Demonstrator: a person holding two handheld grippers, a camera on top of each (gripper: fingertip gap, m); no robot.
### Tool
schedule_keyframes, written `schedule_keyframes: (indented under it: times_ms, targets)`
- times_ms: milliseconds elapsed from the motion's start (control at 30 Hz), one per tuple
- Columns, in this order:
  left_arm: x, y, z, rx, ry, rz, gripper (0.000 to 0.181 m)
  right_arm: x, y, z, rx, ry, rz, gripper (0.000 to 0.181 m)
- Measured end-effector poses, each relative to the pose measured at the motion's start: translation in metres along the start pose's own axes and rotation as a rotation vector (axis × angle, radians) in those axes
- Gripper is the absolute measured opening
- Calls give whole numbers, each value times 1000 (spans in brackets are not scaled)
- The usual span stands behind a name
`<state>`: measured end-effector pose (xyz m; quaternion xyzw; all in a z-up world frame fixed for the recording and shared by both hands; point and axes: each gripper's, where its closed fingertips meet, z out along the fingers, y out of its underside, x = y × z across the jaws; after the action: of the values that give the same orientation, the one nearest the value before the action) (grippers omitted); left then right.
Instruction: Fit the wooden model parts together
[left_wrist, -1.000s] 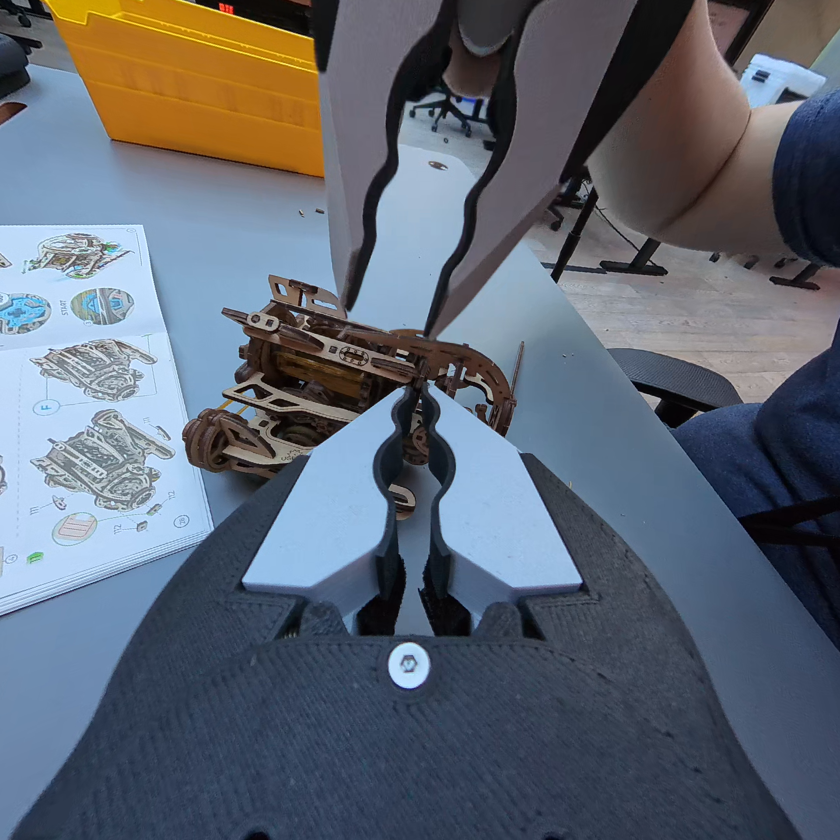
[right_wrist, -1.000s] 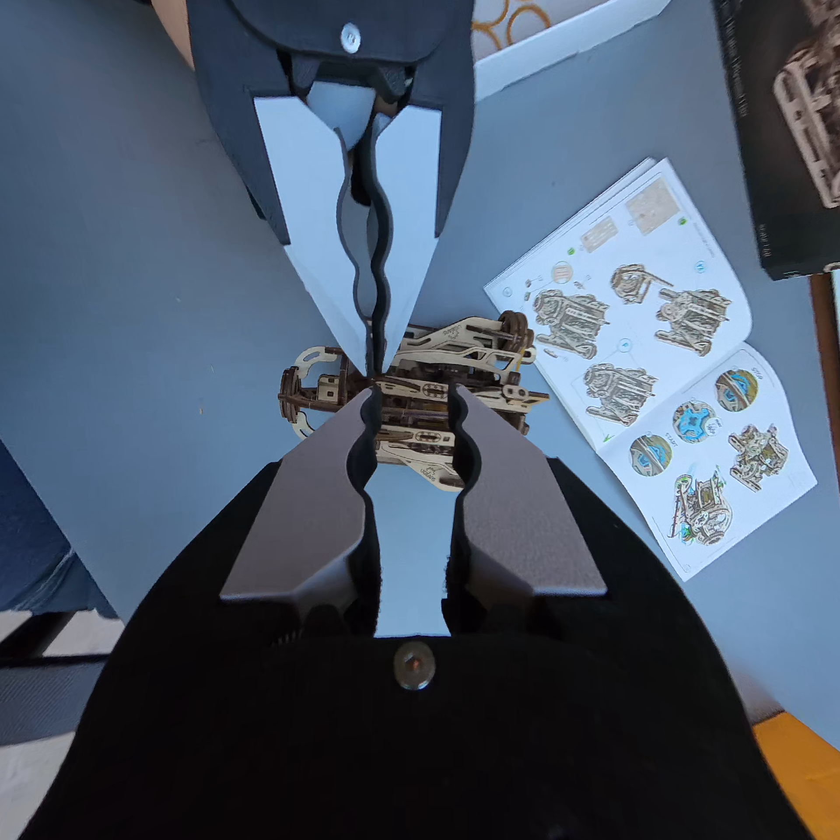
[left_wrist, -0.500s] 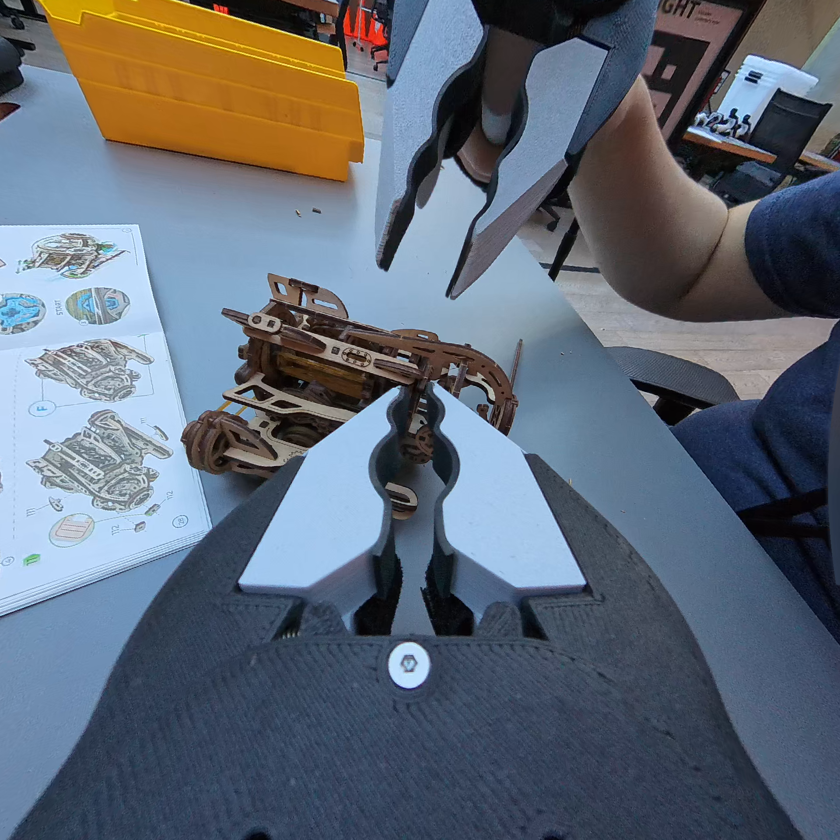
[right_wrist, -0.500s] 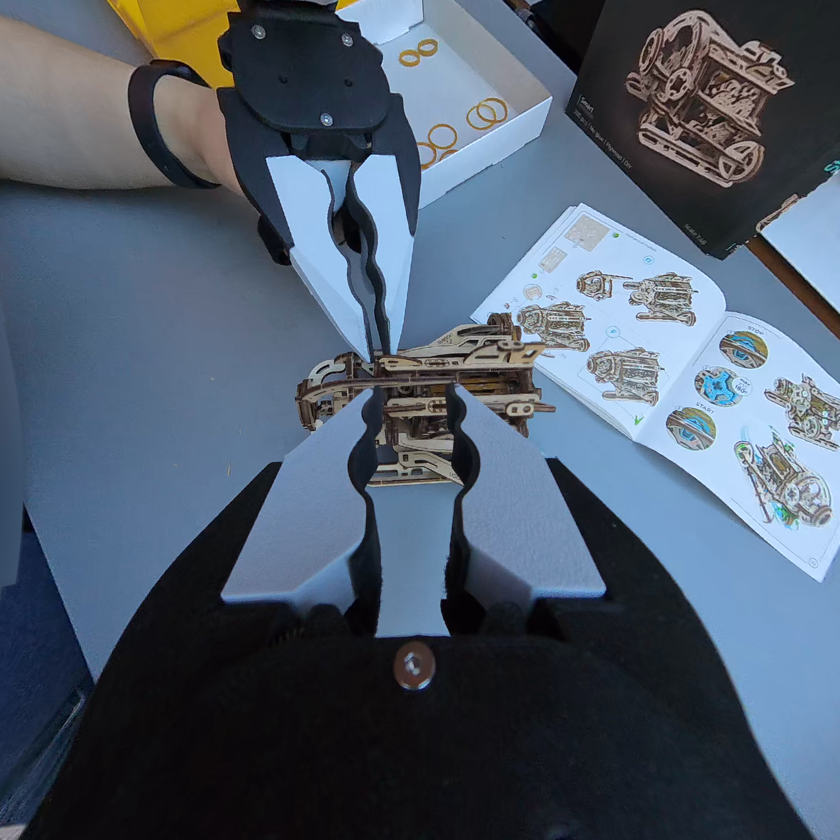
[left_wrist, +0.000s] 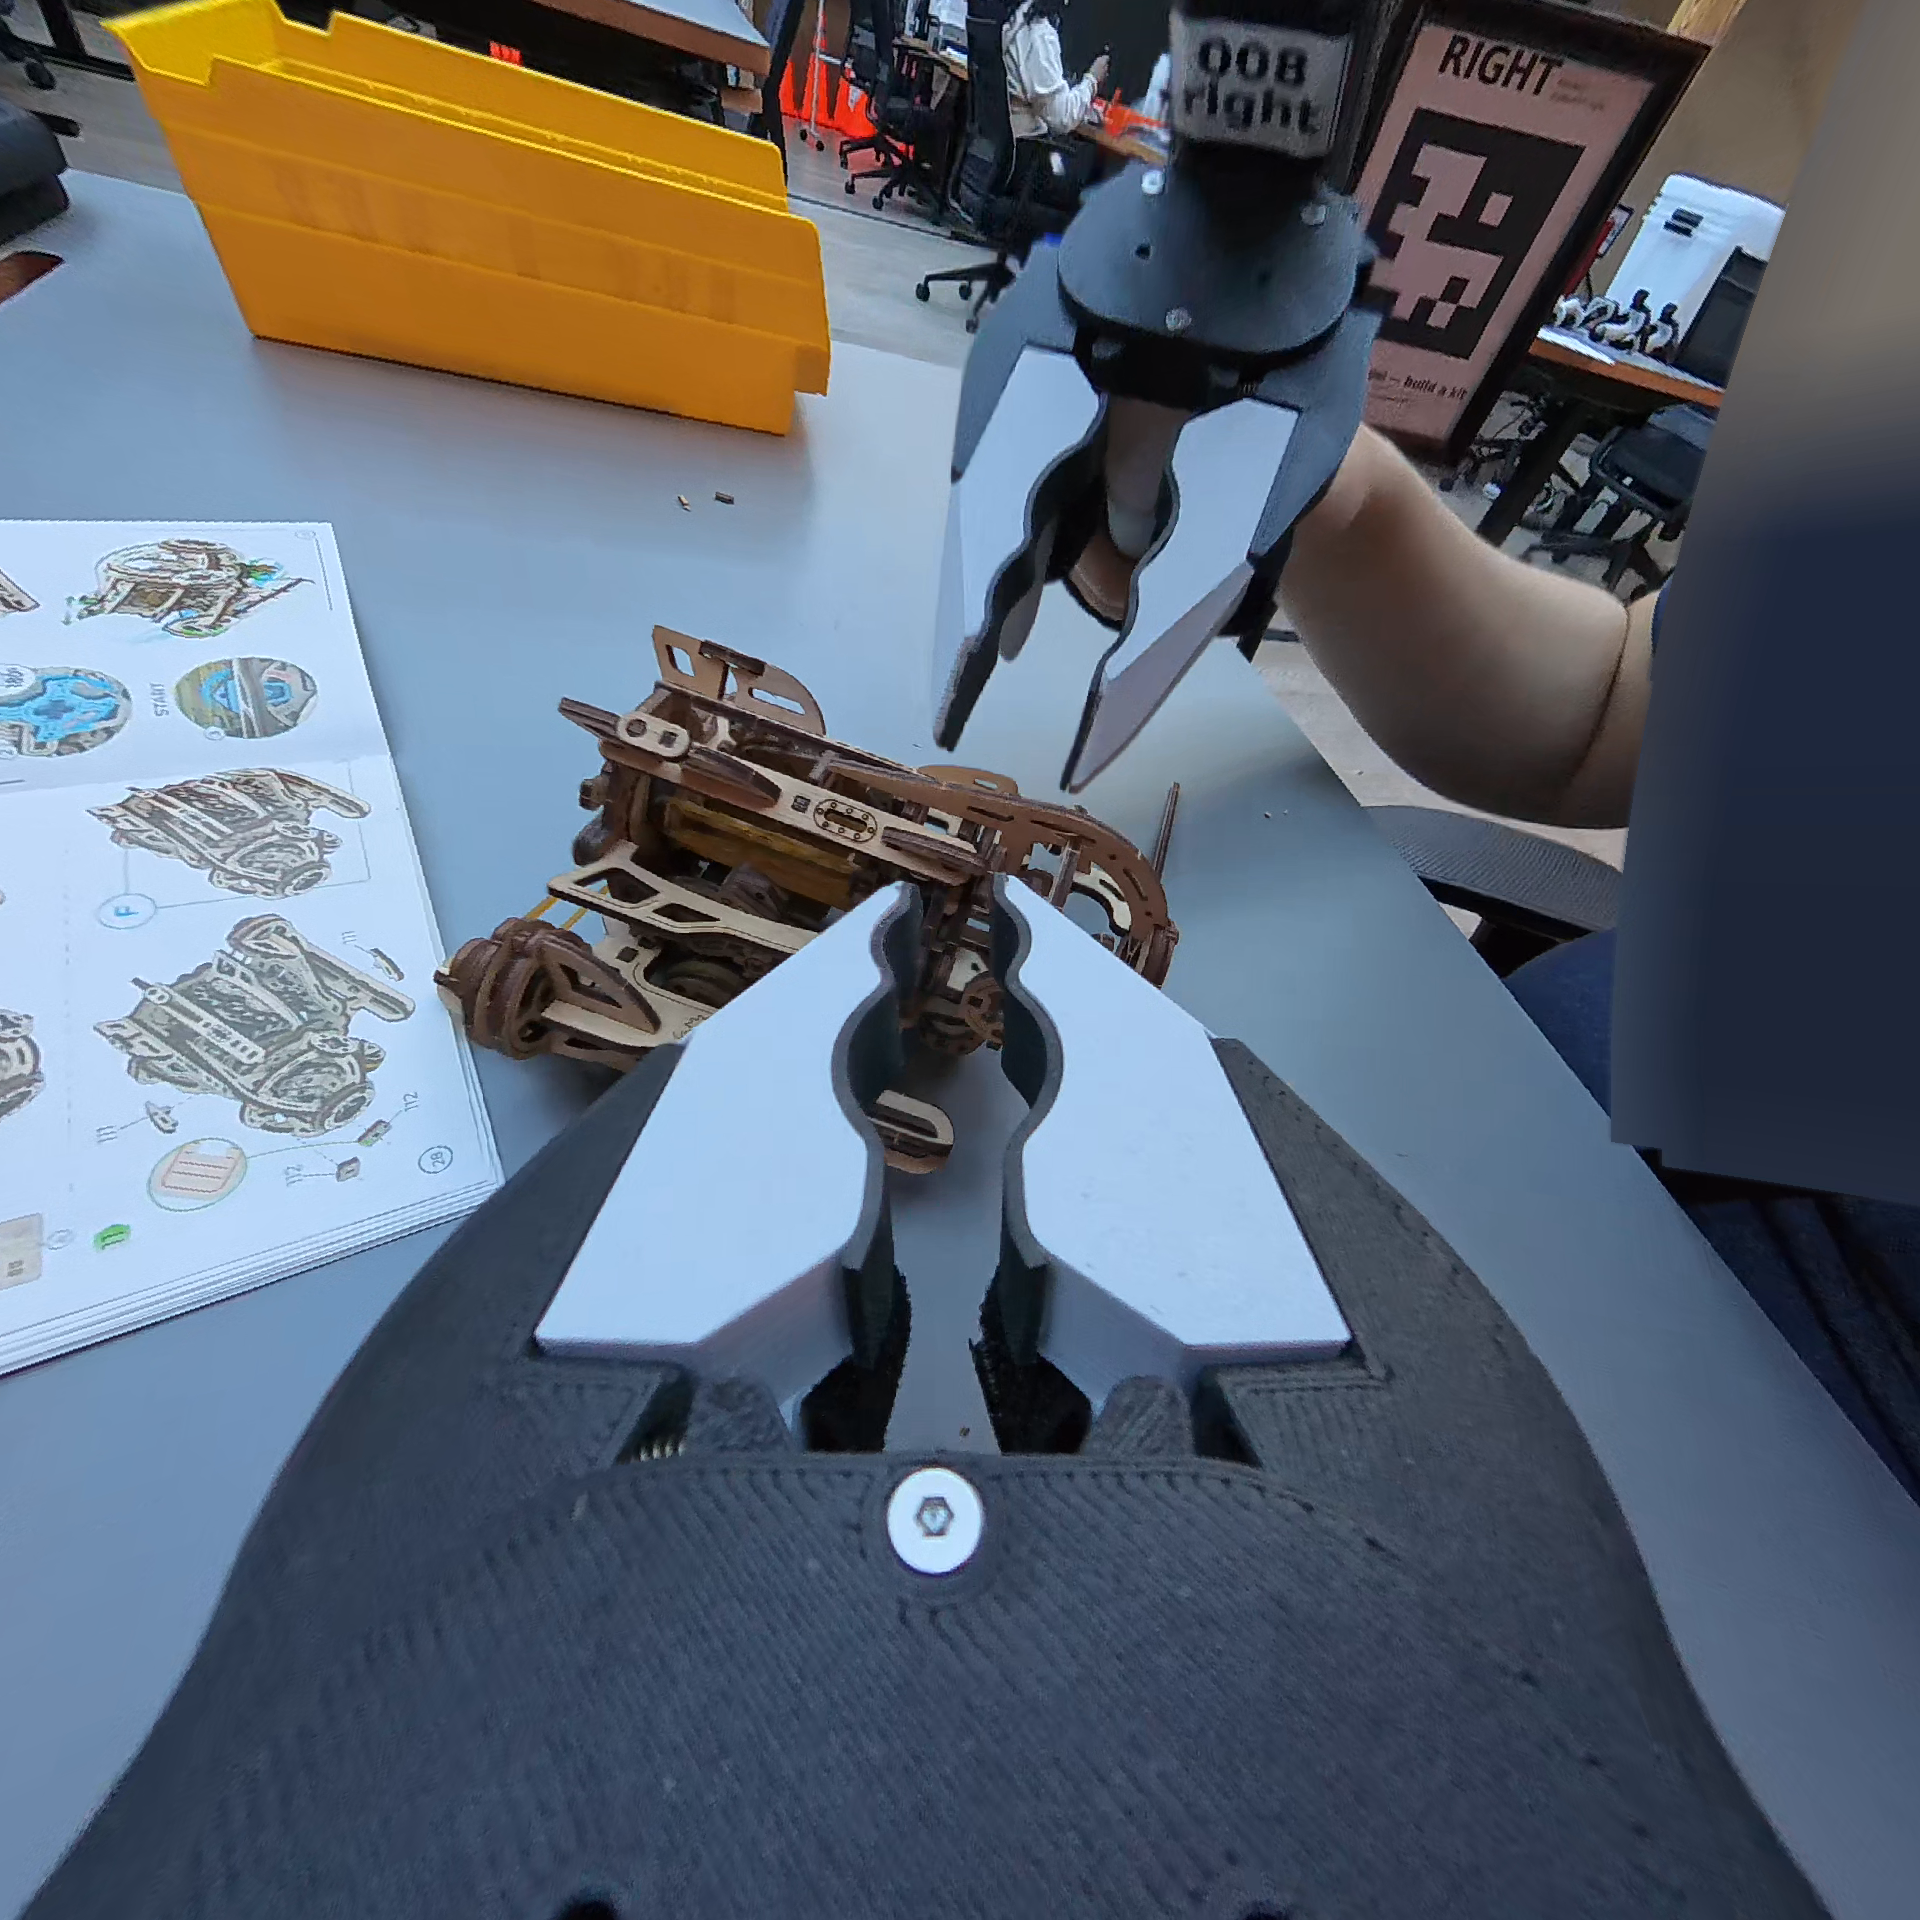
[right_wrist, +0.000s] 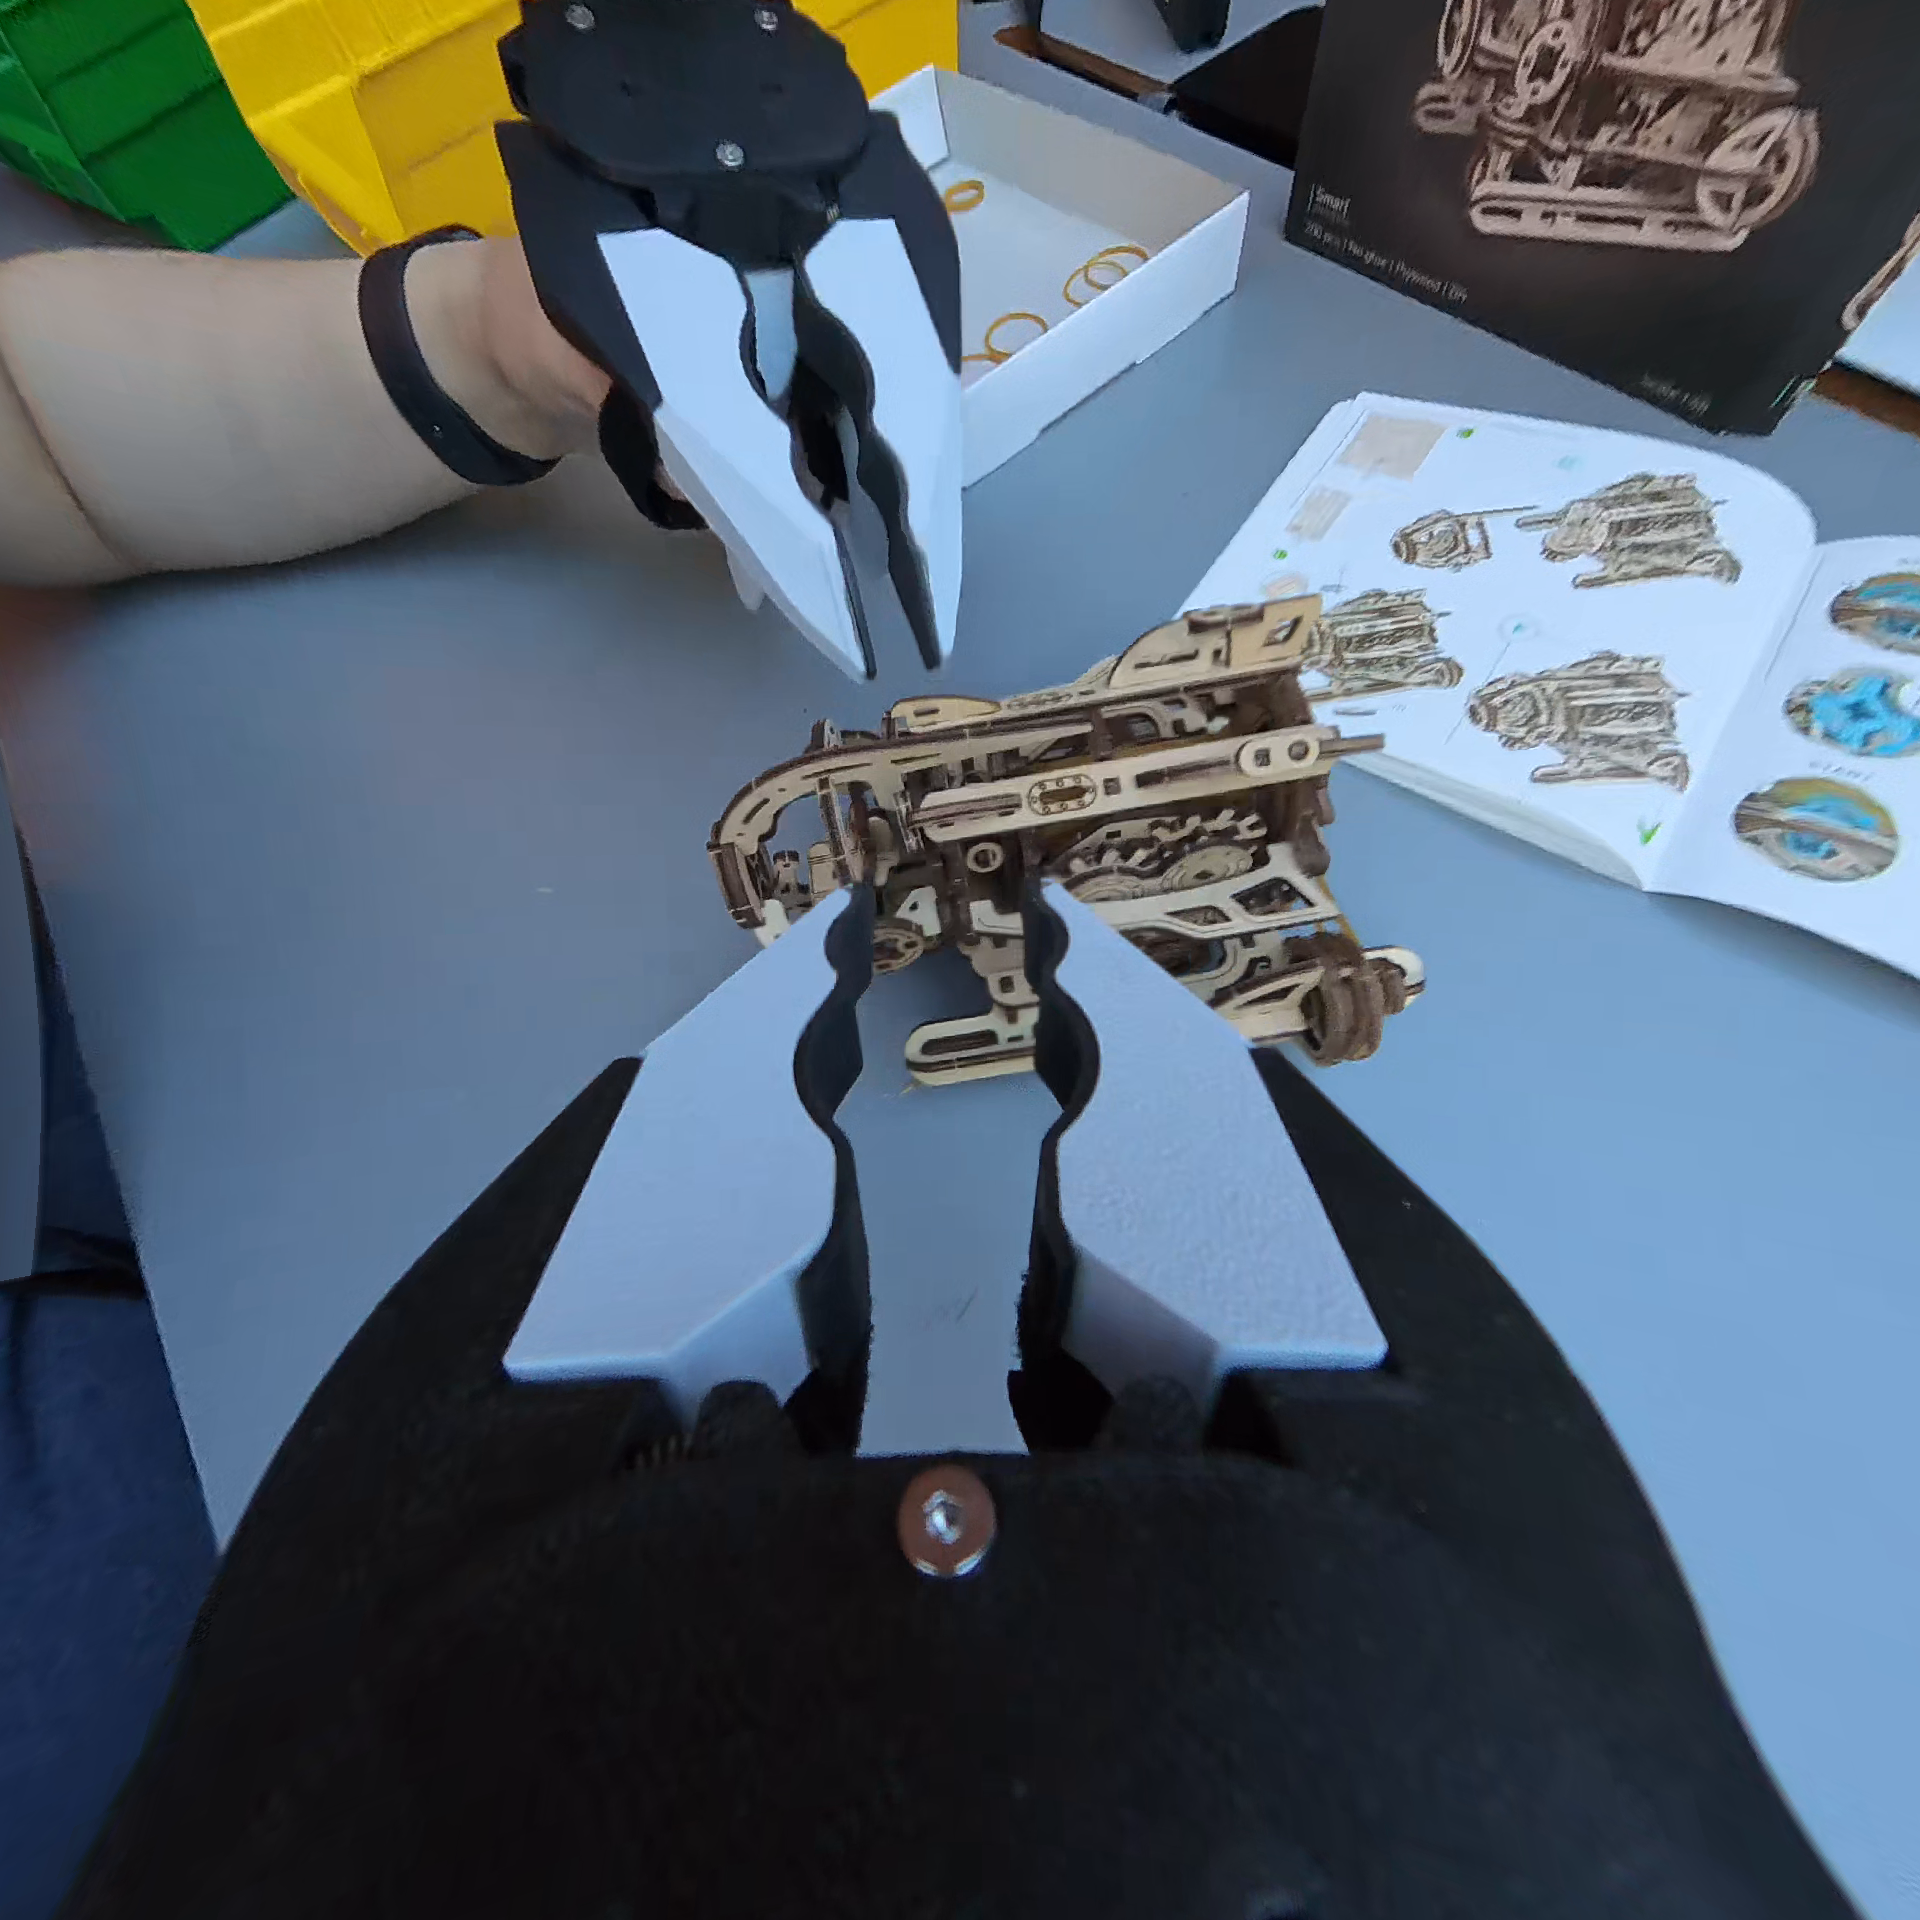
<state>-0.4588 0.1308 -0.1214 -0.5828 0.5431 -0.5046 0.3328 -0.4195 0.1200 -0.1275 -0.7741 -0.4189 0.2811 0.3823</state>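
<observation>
The wooden model (left_wrist: 790, 831) lies on its side on the grey table (left_wrist: 582, 540); it also shows in the right wrist view (right_wrist: 1091, 821). My left gripper (left_wrist: 951, 888) hovers just over the model's curved end, its jaws a narrow gap apart with nothing in them; the right wrist view shows it (right_wrist: 896, 660) too. My right gripper (right_wrist: 945, 899) is open and empty, held above and back from the model, and shows in the left wrist view (left_wrist: 1008, 764). A small slotted wooden piece (left_wrist: 914, 1130) sits at the model's near side; I cannot tell if it is attached.
An open instruction booklet (left_wrist: 208, 883) lies left of the model. Yellow bins (left_wrist: 499, 239) stand at the back. A white box with rubber bands (right_wrist: 1091, 260), a black kit box (right_wrist: 1610, 187) and a green bin (right_wrist: 104, 125) stand beyond. A thin wooden stick (left_wrist: 1164, 831) lies near the table edge. The left gripper's tips are roughly 5 cm from the right gripper's.
My right gripper has lifted off the model and drawn back and up, still open. My left gripper's jaws have parted slightly and let go of the model; it stays in place.
</observation>
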Motion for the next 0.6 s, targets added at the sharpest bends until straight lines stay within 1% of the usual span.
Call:
schedule_keyframes:
  times_ms: [133,200,267,300,400,500,600]
  targets:
    - [-6,-5,-13,37,1,-51,16,-3,4,-3,55,-15,41,31]
    - [-7,-4,-19,53,12,-68,26,-3,8,-6,61,-21,50,38]
    - [-5,0,-24,48,35,-99,34,-3,9,-8,87,-39,70,38]
    - [-3,2,-24,40,44,-114,34,-2,10,-8,95,-46,87,38]
    - [3,14,-19,-17,46,-131,36,-2,13,-7,100,-65,125,40]
    - [11,28,-10,-86,55,-153,35,3,20,-4,92,-52,181,41]
    - [20,31,-6,-100,67,-162,35,0,22,0,114,-123,272,41]
